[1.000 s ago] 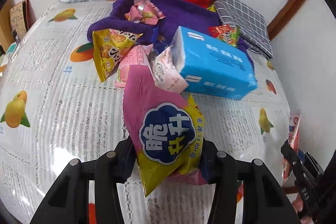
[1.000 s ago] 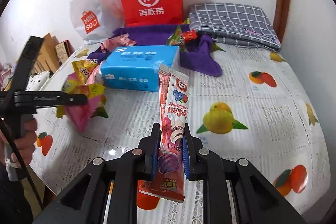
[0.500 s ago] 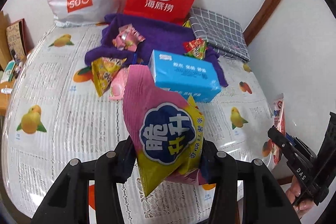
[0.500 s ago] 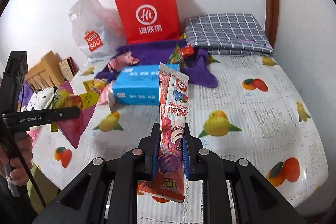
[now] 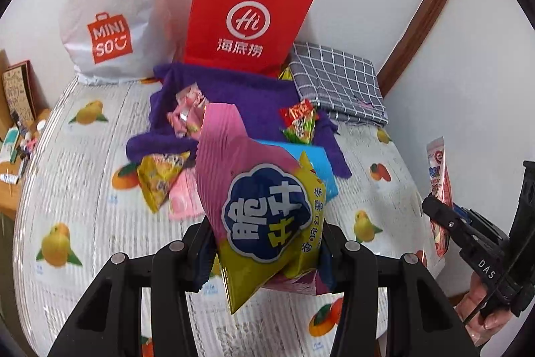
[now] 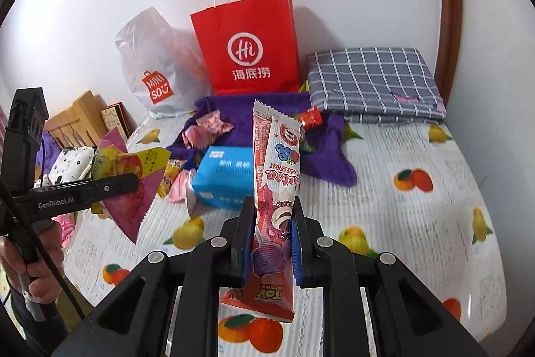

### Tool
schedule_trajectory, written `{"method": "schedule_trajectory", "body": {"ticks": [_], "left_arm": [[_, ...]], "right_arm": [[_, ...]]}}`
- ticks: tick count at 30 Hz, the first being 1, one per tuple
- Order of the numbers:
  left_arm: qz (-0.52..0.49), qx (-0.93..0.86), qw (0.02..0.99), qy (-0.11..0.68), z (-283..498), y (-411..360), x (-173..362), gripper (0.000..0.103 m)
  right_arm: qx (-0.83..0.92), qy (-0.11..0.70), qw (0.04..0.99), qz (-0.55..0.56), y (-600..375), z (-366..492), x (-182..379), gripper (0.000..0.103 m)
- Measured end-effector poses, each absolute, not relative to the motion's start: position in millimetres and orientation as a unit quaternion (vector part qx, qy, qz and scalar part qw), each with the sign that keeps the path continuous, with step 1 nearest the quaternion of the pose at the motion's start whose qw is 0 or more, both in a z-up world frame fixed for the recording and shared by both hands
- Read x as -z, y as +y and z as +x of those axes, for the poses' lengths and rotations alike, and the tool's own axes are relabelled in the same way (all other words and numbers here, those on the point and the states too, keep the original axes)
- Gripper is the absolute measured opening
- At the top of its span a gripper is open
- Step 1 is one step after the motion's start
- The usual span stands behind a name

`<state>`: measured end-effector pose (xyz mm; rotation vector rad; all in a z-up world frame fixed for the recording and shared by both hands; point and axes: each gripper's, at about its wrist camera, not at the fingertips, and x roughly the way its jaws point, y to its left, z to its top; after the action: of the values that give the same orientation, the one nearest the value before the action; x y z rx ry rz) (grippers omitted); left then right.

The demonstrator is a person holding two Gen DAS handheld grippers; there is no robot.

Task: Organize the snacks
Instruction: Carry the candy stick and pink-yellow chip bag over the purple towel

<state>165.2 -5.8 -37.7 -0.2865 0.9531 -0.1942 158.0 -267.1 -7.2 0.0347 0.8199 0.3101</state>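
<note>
two handheld grippers hang above a fruit-print table (image 6: pixel 418 223), each carrying a snack clear of the cloth. the left gripper (image 5: pixel 265 243) has its jaws clamped on a pink and yellow chip bag (image 5: pixel 264 209), which stands puffed between the pads with its crimped top tilted up and left. the right gripper (image 6: pixel 271 243) has its jaws pressed together on a slim pink wafer packet (image 6: pixel 276 189), held upright, its lower end hanging below the blue pads (image 6: pixel 295 243). a hand (image 6: pixel 30 270) grips the left tool's handle at the frame edge.

below them the rest of the pile lies in a loose cluster: a blue tissue pack (image 6: pixel 224 179), a yellow triangular packet (image 5: pixel 157 176), pink wrapped sweets (image 5: pixel 187 112) and a red and green packet (image 5: pixel 299 122) on a crumpled purple cloth (image 5: pixel 240 89). against the wall stand a red paper bag (image 6: pixel 250 49), open at the top, and a white plastic bag (image 5: pixel 110 9), beside a folded checked cloth (image 6: pixel 371 82).

the step in hand looks like the carry: both snacks picked, neither yet placed. the likely destination is one of the bags, though nothing marks which. the next move calls for bringing each packet over an open mouth, one at a time, high enough for the dangling ends to clear the rim, then parting the jaws.
</note>
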Motion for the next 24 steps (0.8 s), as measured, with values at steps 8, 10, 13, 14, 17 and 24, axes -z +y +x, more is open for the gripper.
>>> {"method": "schedule_trajectory", "body": {"ticks": [8, 10, 13, 14, 17, 24], "left_arm": [[-0.129, 0.09, 0.877, 0.454, 198, 2, 32, 0.047], [-0.128, 0.09, 0.876, 0.456, 207, 4, 33, 0.047], [-0.124, 0.09, 0.877, 0.456, 217, 7, 33, 0.047], [-0.122, 0.09, 0.877, 0.456, 220, 8, 33, 0.047], [-0.118, 0.087, 0.878, 0.456, 231, 12, 34, 0.047], [-0.13, 0.073, 0.88, 0.451, 258, 30, 32, 0.047]], "right_arm": [[-0.152, 0.385, 0.91, 0.022, -255, 190, -8, 0.019], [-0.154, 0.386, 0.909, 0.023, -253, 198, -9, 0.019], [-0.153, 0.387, 0.909, 0.024, -250, 209, -10, 0.019], [-0.153, 0.388, 0.909, 0.024, -250, 214, -10, 0.019], [-0.157, 0.394, 0.905, 0.032, -249, 230, -9, 0.019], [-0.157, 0.408, 0.899, 0.034, -244, 270, -2, 0.019]]}}
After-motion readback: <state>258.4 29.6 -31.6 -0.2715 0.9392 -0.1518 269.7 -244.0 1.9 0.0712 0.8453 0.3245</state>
